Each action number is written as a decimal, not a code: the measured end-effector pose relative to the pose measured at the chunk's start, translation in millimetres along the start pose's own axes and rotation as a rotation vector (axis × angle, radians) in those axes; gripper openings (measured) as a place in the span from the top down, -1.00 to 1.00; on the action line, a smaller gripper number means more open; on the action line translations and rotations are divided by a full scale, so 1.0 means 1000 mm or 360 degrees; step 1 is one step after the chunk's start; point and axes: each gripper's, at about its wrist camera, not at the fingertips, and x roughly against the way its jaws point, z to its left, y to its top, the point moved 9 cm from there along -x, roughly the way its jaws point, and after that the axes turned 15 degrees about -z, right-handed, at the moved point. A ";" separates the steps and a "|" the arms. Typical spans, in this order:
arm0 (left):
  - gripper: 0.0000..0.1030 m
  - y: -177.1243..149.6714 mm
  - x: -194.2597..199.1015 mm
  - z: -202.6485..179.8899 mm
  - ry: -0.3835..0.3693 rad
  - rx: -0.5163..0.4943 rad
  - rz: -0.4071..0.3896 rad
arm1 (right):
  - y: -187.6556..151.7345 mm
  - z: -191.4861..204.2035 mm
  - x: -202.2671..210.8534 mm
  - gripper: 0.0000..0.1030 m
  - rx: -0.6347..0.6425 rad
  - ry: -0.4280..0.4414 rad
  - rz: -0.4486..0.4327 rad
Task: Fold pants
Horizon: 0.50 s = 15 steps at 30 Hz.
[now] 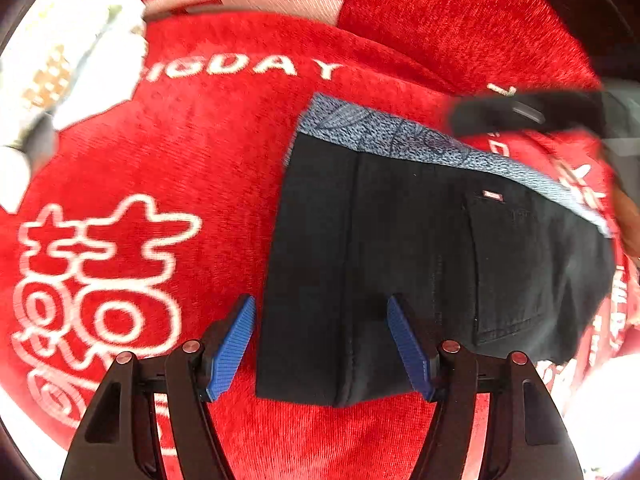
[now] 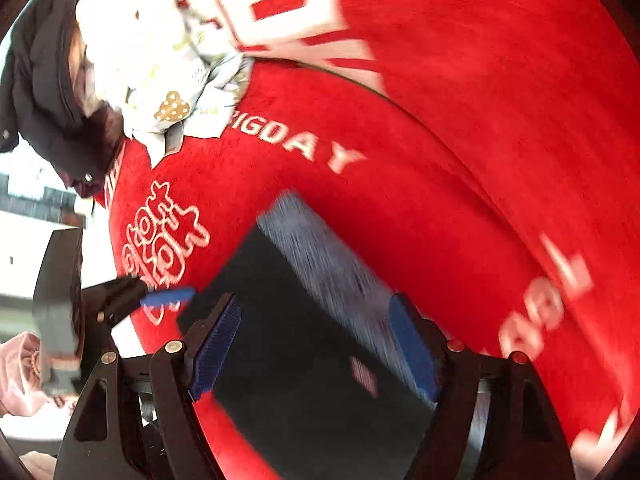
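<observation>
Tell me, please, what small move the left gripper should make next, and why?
Probably ease the left gripper away: its jaws are open and empty, and the black pants already lie as a compact folded rectangle on the red blanket.

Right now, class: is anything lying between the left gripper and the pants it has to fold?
Nothing visible does. The left gripper is open directly over the near edge of the black pants, which lie folded on the red blanket. The white clothing sits far off to the side.
</observation>
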 end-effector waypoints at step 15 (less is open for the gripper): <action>-0.14 -0.007 0.025 0.023 -0.0259 0.0079 -0.0078 | 0.010 0.030 -0.038 0.82 0.0189 0.0115 0.0303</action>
